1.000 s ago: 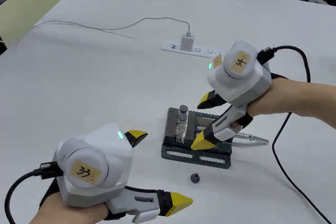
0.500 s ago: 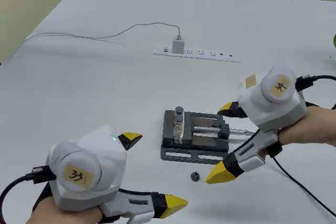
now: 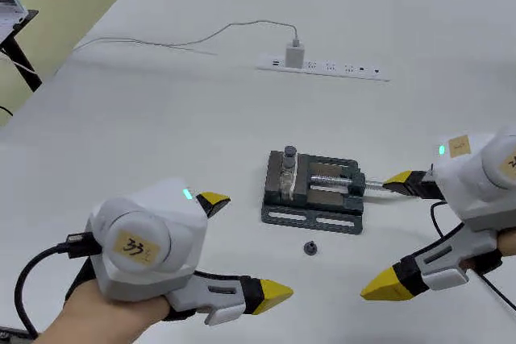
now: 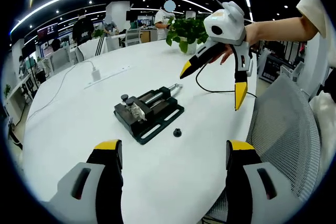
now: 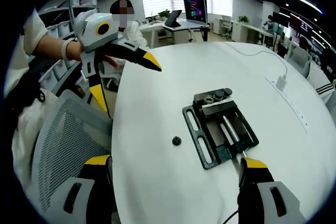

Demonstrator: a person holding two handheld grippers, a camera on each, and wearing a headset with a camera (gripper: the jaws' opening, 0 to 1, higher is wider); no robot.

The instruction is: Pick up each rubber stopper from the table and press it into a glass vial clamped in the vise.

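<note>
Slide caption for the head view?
Open left gripper and right gripper flank black metal vise clamping glass vial; small dark rubber stopper loose nearby.

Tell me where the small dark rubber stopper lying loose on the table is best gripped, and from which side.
Grip the small dark rubber stopper across its round sides, coming straight down from above. It lies alone on the white table, apart from the black vise, and looks low and squat, so a sideways approach would probably scrape the tabletop.

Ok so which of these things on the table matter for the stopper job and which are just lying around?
For the job: rubber stopper, glass vial, vise, left gripper, right gripper.
Just lying about: power strip, charger, its cable.
</note>
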